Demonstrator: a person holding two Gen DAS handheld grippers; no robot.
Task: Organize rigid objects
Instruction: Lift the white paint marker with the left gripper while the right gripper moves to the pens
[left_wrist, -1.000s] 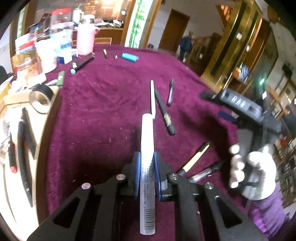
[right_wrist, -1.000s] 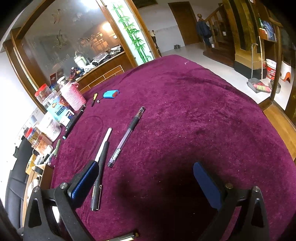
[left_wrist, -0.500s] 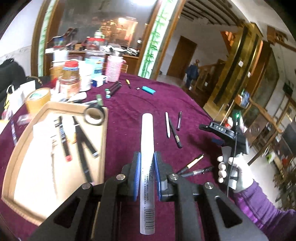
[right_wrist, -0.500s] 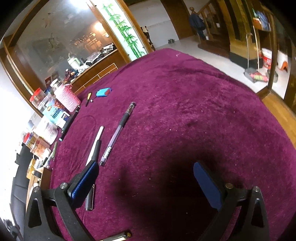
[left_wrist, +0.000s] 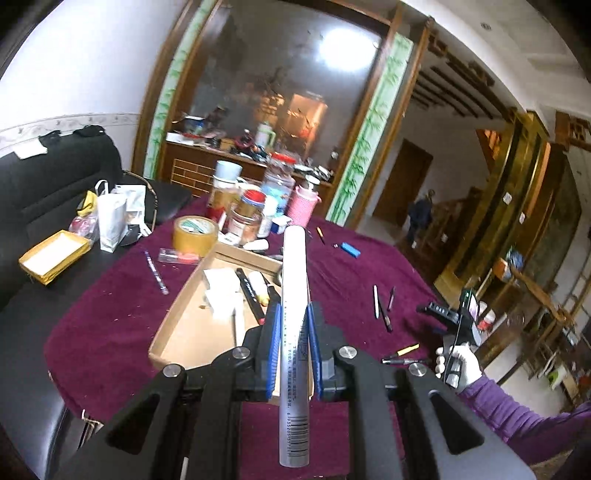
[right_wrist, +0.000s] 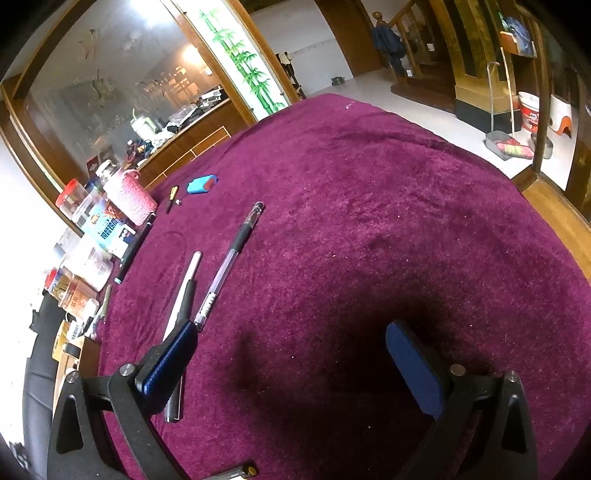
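Jaws of the left gripper (left_wrist: 291, 347) pinching a white marker (left_wrist: 294, 332), right gripper (right_wrist: 291, 354) jaws spread, cardboard tray (left_wrist: 184, 321) only in the left view.

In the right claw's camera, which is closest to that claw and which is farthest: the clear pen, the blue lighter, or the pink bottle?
From the right claw, nearest first:
1. Clear pen, lying on the purple cloth just ahead, toward the left finger.
2. Blue lighter, farther up the cloth, past the pen's cap.
3. Pink bottle, at the table's far left edge; close to the lighter, only slightly farther.
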